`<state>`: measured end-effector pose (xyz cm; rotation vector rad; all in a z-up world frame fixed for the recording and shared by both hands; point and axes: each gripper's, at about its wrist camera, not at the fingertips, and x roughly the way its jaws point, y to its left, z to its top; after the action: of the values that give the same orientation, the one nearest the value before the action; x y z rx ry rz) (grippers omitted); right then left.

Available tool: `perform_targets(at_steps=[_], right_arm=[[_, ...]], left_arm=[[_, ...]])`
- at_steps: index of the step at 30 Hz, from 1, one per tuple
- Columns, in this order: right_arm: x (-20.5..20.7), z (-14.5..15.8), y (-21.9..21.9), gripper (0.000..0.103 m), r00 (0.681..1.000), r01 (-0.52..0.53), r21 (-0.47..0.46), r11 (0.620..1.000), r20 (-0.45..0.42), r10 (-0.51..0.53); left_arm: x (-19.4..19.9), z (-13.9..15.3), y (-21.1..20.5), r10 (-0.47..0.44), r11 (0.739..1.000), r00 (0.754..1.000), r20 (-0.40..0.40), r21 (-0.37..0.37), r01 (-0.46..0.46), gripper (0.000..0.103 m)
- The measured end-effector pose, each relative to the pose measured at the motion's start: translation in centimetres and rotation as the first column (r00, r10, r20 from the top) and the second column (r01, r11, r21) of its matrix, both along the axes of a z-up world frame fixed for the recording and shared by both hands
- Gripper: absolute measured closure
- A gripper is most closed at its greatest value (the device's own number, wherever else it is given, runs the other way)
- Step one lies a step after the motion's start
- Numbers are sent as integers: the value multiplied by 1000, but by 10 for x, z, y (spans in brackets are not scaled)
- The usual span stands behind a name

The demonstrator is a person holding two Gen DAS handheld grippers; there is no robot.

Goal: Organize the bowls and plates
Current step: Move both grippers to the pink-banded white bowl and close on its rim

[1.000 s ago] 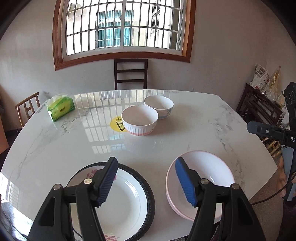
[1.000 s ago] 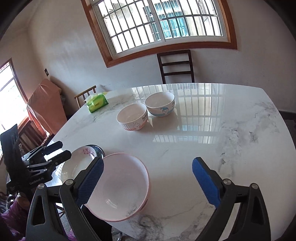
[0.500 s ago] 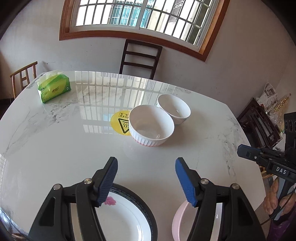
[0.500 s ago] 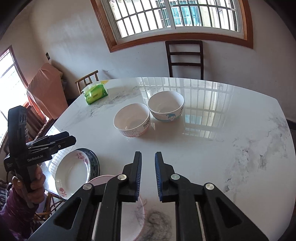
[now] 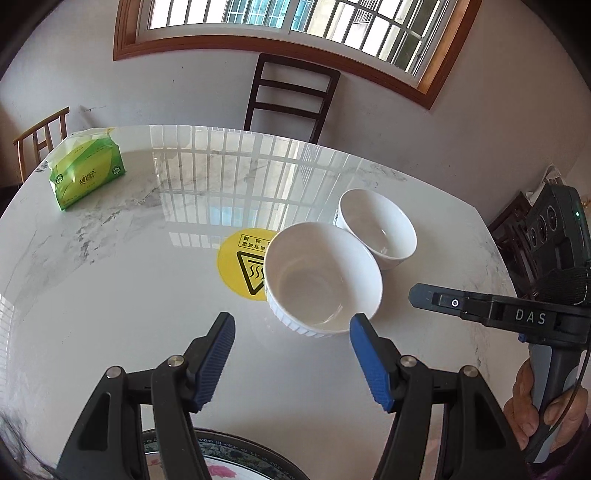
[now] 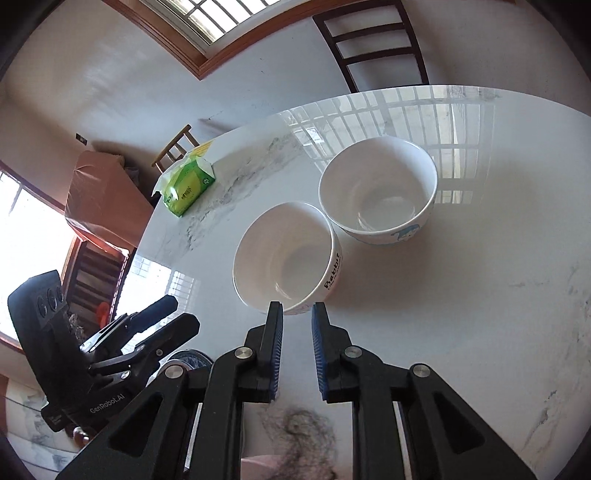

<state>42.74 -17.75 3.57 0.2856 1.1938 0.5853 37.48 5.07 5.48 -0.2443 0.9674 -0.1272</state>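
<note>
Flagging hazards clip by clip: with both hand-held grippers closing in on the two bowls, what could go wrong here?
1. The ribbed bowl and the cartoon bowl sit rim to rim; grabbing one may knock the other.
2. The right hand-held gripper is shut, tips at the ribbed bowl's rim, so it may push rather than grasp.
3. The glossy marble table could let a nudged bowl slide.

Bright daylight from barred window (image 5: 295, 22). Strong grid glare on glossy marble table (image 5: 110, 288), washing out the far half. Soft shadows under bowls (image 6: 376, 192). Heavy fisheye bending, black vignette corners. Right wrist view slightly motion-soft; side window (image 6: 22, 229) blown out.
</note>
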Motion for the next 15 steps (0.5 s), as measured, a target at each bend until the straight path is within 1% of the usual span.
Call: perform_targets(at_steps=[2, 4, 5, 6, 8, 10, 12, 14, 15], right_arm=[[7, -5, 5, 86, 1000, 11, -21, 1000, -1, -11], [12, -12, 9, 85, 999, 32, -63, 998, -8, -33], [14, -14, 11, 83, 999, 39, -60, 997, -13, -40], [18, -17, 13, 82, 999, 33, -49, 998, -23, -35], [23, -21, 13, 78, 998, 45, -60, 997, -34, -47], [26, -25, 15, 77, 998, 47, -64, 997, -45, -50], [29, -30, 16, 77, 997, 58, -84, 995, -55, -62], [33, -36, 18, 77, 996, 53, -84, 995, -72, -59], [34, -38, 20, 77, 995, 55, -97, 994, -78, -63]], left_arm=[[9, -6, 2, 4, 1000, 1000, -17, -9, -4, 37], [16, -13, 3, -3, 1000, 999, -34, -19, 2, 37], [18, -16, 3, -7, 1000, 999, -38, -21, 6, 37], [20, -18, 2, -8, 1000, 999, -42, -12, 7, 37], [23, -21, -1, -14, 1000, 999, -49, 7, 15, 37], [26, -25, -4, -10, 999, 999, -52, 37, 11, 37], [28, -29, -5, -17, 999, 998, -61, 33, 20, 37], [32, -33, -8, -29, 999, 997, -72, 27, 31, 37], [32, -34, -10, -30, 999, 997, -68, 39, 33, 37]])
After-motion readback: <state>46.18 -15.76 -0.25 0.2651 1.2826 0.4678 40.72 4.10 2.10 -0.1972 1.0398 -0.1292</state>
